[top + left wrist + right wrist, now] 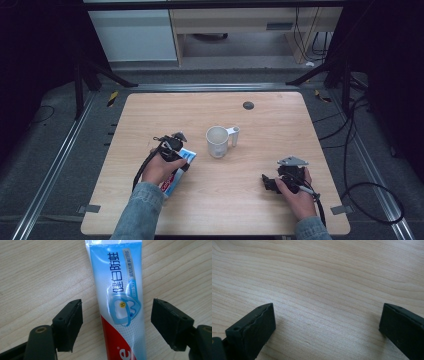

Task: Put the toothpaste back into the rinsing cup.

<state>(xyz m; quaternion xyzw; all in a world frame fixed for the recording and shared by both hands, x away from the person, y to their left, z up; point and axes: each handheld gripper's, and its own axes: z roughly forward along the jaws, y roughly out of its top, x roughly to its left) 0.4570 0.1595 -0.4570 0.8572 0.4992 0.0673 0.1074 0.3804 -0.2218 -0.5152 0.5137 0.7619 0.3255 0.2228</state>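
While my left gripper (116, 323) straddles the toothpaste tube (120, 300), jaws apart and not touching it, my right gripper (327, 327) sits wide open over bare table (324, 277).

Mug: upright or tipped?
Upright. The high view shows the mug standing on the table with its round mouth facing up and its handle out to the side.

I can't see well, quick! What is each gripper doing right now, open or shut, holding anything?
Left gripper: open, its jaws either side of the toothpaste tube, not pressing it.
Right gripper: open, holding nothing, over bare table.
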